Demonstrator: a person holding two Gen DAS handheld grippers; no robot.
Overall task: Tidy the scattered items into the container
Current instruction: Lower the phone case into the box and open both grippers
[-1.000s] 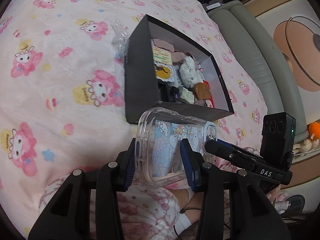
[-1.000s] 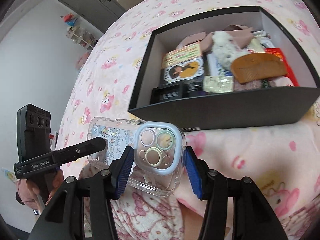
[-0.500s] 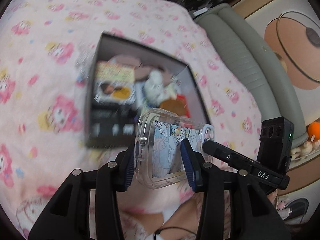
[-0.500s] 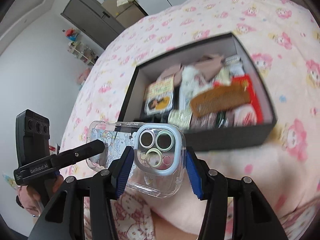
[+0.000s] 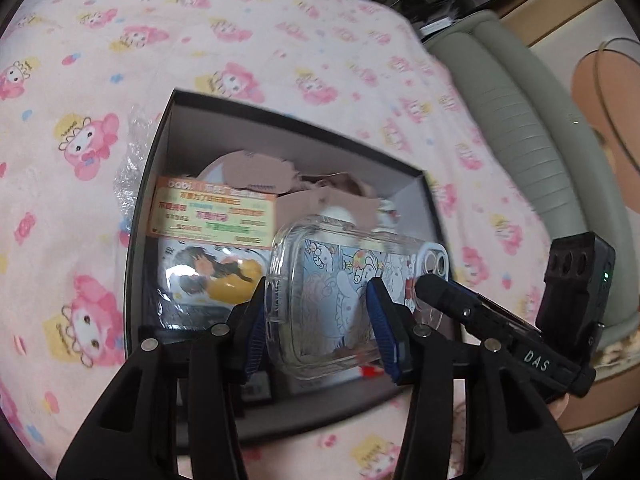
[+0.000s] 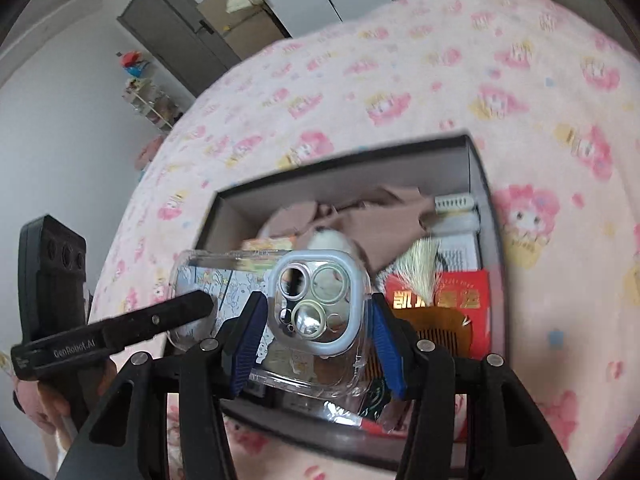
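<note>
Here, one phone case point(image 5: 340, 292), one box point(image 5: 160, 160).

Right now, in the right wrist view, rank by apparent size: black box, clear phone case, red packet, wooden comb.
1. black box
2. clear phone case, though it is nearest the camera, which inflates it
3. red packet
4. wooden comb, partly hidden behind the gripper, so its rank against the packet is unsure

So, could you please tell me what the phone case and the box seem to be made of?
The phone case looks like clear glossy plastic: the box contents show through it, and it glints. The box looks like matte black card, grey inside, with thin straight walls, though stiff plastic cannot be ruled out.
</note>
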